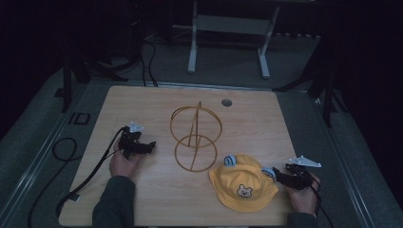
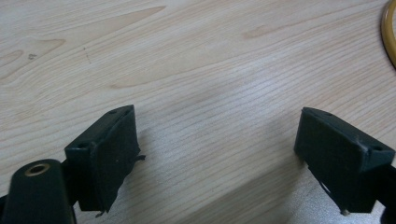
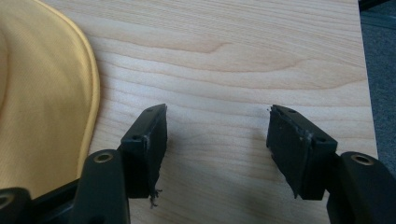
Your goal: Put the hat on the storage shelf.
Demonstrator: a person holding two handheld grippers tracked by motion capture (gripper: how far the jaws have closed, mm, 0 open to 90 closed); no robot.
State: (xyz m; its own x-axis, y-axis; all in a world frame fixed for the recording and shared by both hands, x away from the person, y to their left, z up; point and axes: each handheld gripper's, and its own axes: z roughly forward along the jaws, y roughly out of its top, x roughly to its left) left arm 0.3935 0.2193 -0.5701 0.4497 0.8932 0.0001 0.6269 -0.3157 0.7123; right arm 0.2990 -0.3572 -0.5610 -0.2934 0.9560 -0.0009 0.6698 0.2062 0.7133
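Both grippers idle on table, jaws wide, empty.
Yellow hat (image 1: 243,185) lies near-right, just left of right gripper (image 1: 280,176); left gripper (image 1: 148,146) sits left of wire stand (image 1: 196,137).

From above, my left gripper (image 1: 151,145) is too small and dark for me to tell how its jaws stand, and my right gripper (image 1: 274,175) overlaps the rim of the yellow hat (image 1: 242,183), so I cannot tell whether they touch. In my right gripper view the hat (image 3: 42,102) is cut off by the left and top edges. In my left gripper view the wire stand (image 2: 388,32) is only a sliver at the right edge. The surface (image 1: 142,209) runs past the bottom edge near my sleeves.
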